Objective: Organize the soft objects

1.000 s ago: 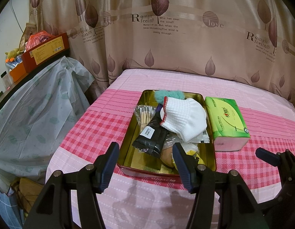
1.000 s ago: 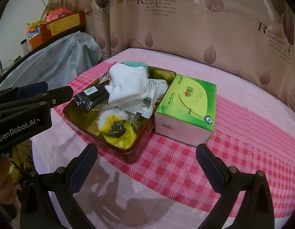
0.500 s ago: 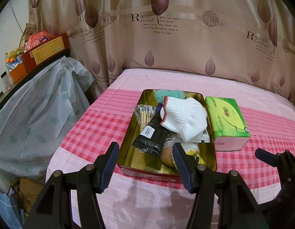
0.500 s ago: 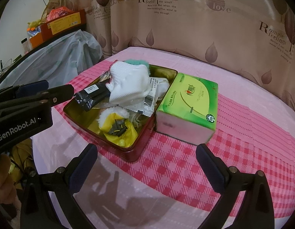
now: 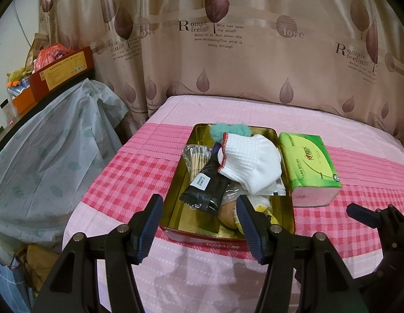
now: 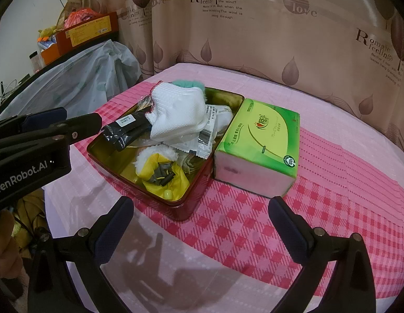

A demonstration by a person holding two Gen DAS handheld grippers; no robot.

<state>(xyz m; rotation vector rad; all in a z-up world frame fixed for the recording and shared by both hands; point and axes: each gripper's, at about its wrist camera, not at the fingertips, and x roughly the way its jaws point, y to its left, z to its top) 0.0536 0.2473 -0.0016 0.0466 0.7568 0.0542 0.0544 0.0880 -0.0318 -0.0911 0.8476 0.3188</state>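
A gold-lined tin (image 5: pixel 175 203) with red outer walls is seen on the pink checked cloth (image 5: pixel 139 172); it serves as the reference. Inside the tin, a white knitted glove (image 5: pixel 250 161) with red edging is heaped on top, over a black packet (image 5: pixel 204 190) bearing a white label. A bag of cotton swabs (image 5: pixel 196 156) lies at the tin's left side, a teal fluffy item (image 5: pixel 229 130) at its far end, and a yellow soft object (image 6: pixel 162 169) at its near end. A green tissue pack (image 5: pixel 309 161) is set just beside the tin's right wall.

The left gripper (image 5: pixel 199 221) is held spread and empty over the tin's near edge. The right gripper (image 6: pixel 202 224) is spread wide, empty, near the tin's near right corner.
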